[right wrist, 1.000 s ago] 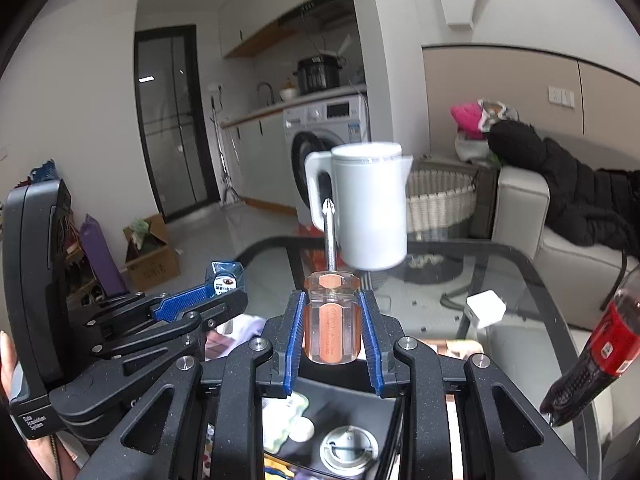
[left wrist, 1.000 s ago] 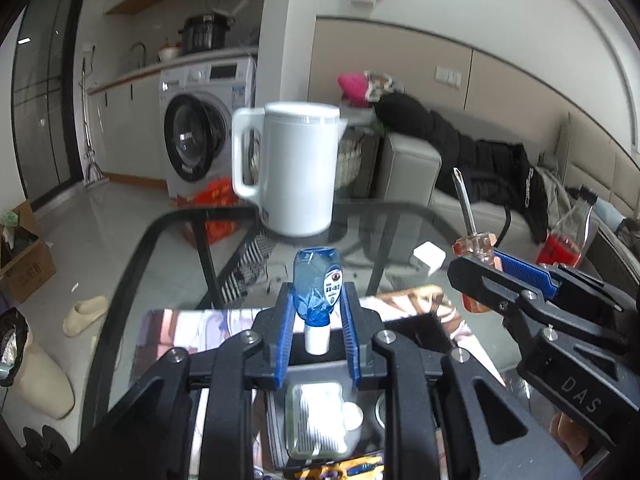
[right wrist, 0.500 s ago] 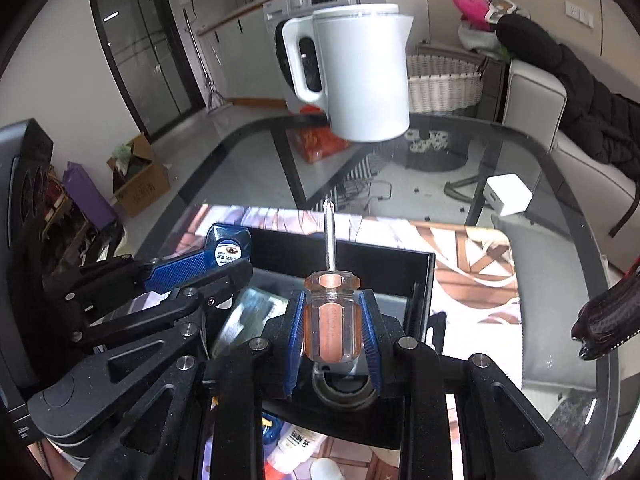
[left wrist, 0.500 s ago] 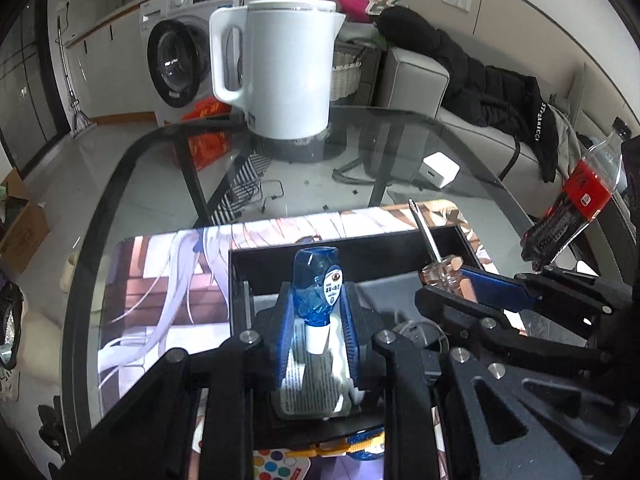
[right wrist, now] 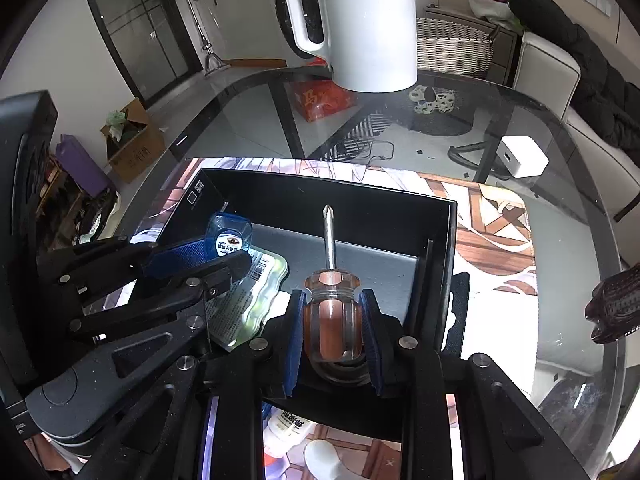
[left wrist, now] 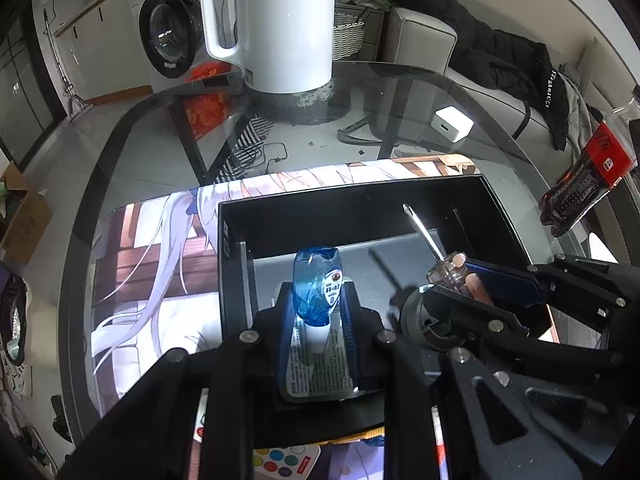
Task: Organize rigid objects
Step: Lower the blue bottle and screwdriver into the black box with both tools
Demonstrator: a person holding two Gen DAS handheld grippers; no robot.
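- Blue-capped small bottle [left wrist: 316, 292] pinched at its neck between the pads of the left gripper [left wrist: 316, 320], cap pointing away, in the left wrist view; jaws closed down to the bottle's width.
- Held over the near left part of the black box [left wrist: 360, 204], directly above a foil blister pack [left wrist: 316, 372] lying on the box floor; contact with the pack not clear.
- To the right in the same view, right gripper [left wrist: 460, 280] clamped on the clear-handled screwdriver [left wrist: 432, 244], tip slanting toward the far wall.
- White kettle [left wrist: 284, 24], white charger cube [left wrist: 454, 123] and dark cola bottle [left wrist: 584, 184] standing outside the box on the glass table [left wrist: 400, 92].
- Amber-and-clear screwdriver handle [right wrist: 331, 318] squeezed between the blue pads of the right gripper [right wrist: 331, 328] in the right wrist view, shaft aimed at the back wall, above a round metal item only partly seen.
- Left gripper [right wrist: 208, 256] beside it, with the bottle over the blister pack [right wrist: 248, 292].
- Likely step: lowering both items into the box.
- Risks: round handle rolling once released; bottle tipping off the uneven pack; the two grippers, close together, knocking each other; shaft tip catching the far wall if pushed forward.
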